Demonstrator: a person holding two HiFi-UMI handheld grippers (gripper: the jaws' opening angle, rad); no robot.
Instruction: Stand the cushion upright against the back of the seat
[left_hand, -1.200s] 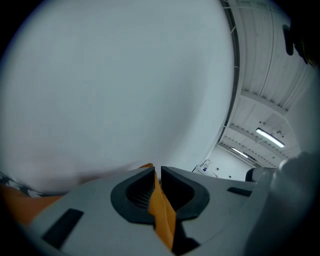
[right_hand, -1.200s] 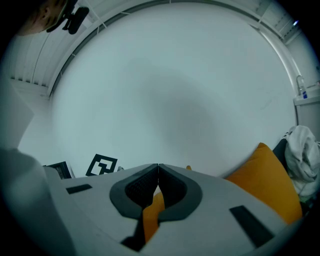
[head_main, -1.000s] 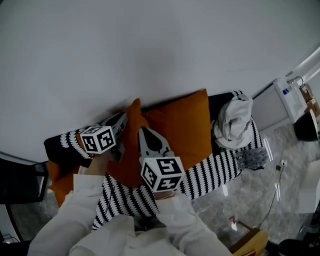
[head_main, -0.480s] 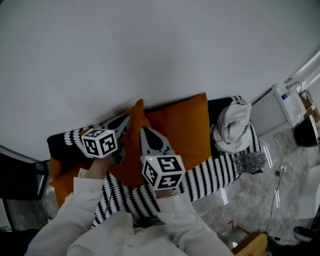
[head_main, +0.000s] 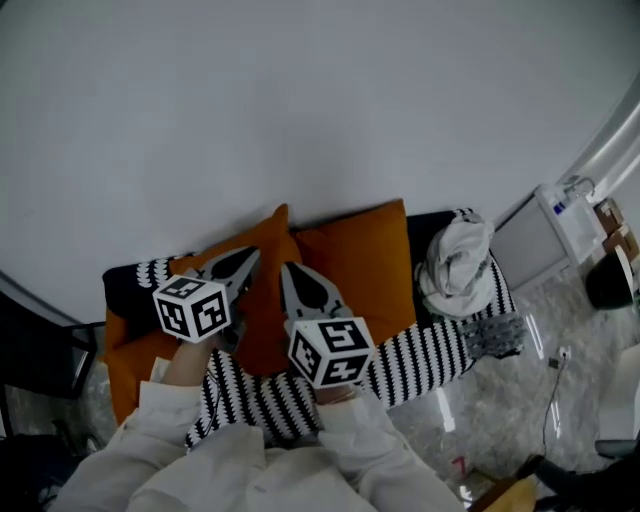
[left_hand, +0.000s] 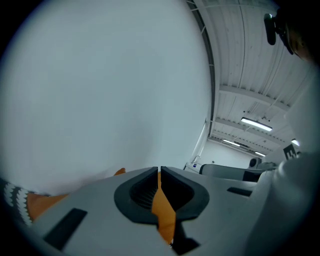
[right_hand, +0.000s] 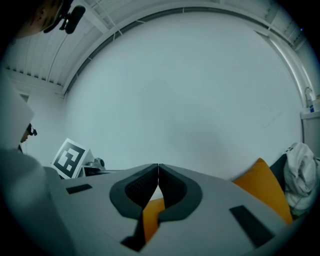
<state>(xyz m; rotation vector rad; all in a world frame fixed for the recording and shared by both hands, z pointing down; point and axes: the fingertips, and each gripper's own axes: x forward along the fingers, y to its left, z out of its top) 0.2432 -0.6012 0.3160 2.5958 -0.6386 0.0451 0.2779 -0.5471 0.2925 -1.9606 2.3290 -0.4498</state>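
Jaws of the left gripper (left_hand: 159, 171) and right gripper (right_hand: 158, 168) are both clamped on the orange cushion (head_main: 267, 236).

White sleeves (head_main: 150, 455), grey cube-topped tools (head_main: 250, 258) (head_main: 286, 270)

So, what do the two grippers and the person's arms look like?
The left gripper and the right gripper are light grey tapered shells with dark ribbed pads. Each carries a white cube with black square markers. The person wears loose white sleeves. I see no cables.
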